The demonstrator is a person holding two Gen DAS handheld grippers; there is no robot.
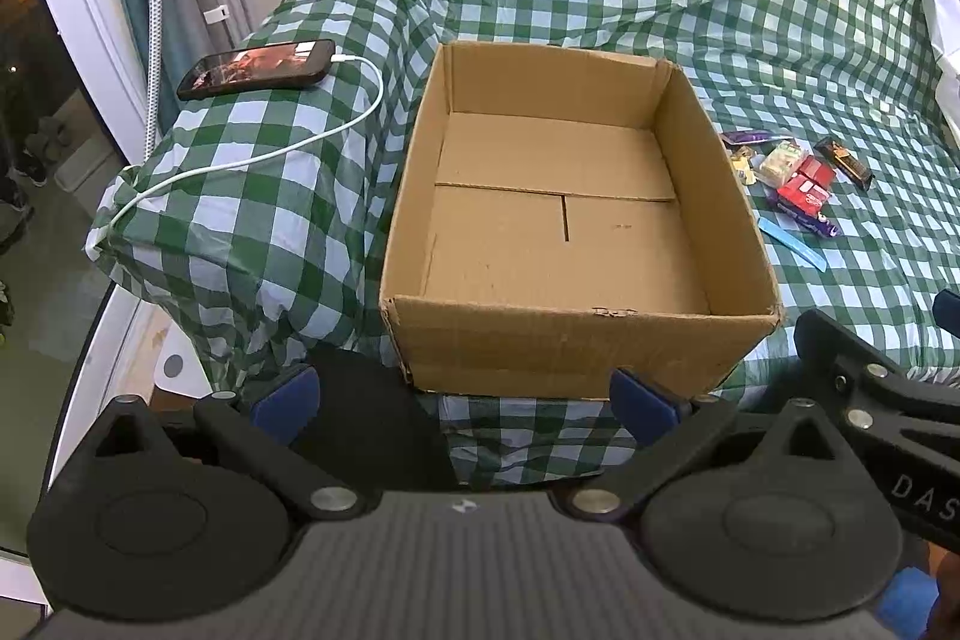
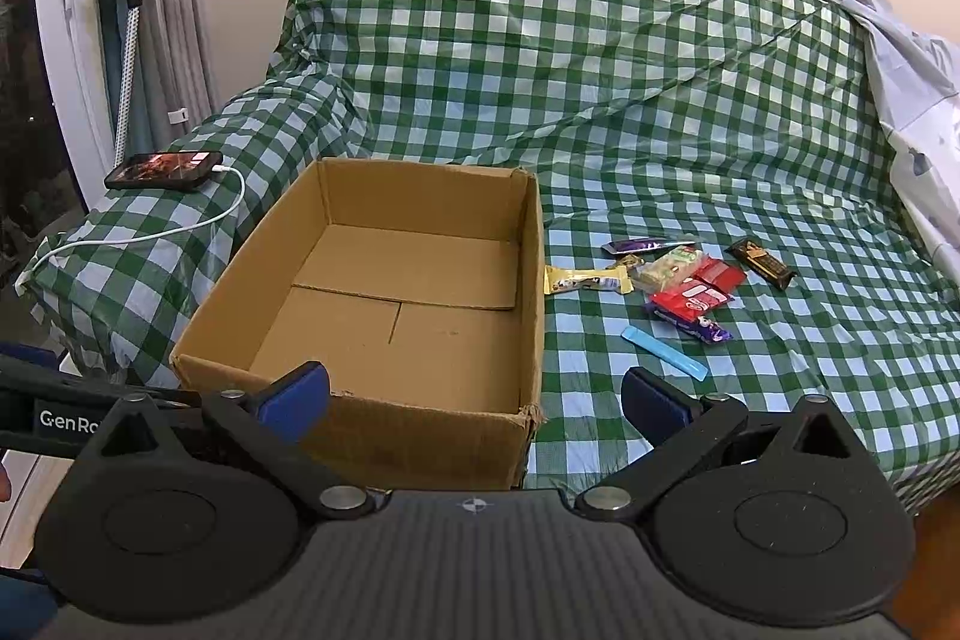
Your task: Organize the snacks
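Snacks [image 2: 672,280]: they lay in a loose heap on the checked bed cover [image 2: 690,148], to the right of the cardboard box [image 2: 354,400] and none yet inside it.
Right claw [image 2: 474,403]: I held it released, both blue pads spread wide with nothing between them, angled down toward the near box corner and the bed.
Left claw [image 1: 465,400]: mine too was released and bare, hovering at the box's near wall.
Nearest piece: the thin blue stick [image 2: 665,352] lay alone, just ahead of my right pad, apart from the heap.
Heap: the red packs [image 2: 699,295] sat on a purple wrapper [image 2: 702,328]; a yellow bar [image 2: 585,280] lay nearest the box, a dark bar [image 2: 762,262] farthest out.
Step in hand, as I judged it: reach with the right claw for a first snack.
How to do it well: I thought it best to take a loose outer piece first, straddle it across its narrow width, and close gently, since wrappers slip and crush.
Risk: the soft cover could bunch up under my pads.
Aside: a phone [image 2: 162,169] on its cable lay left of the box, out of my way.
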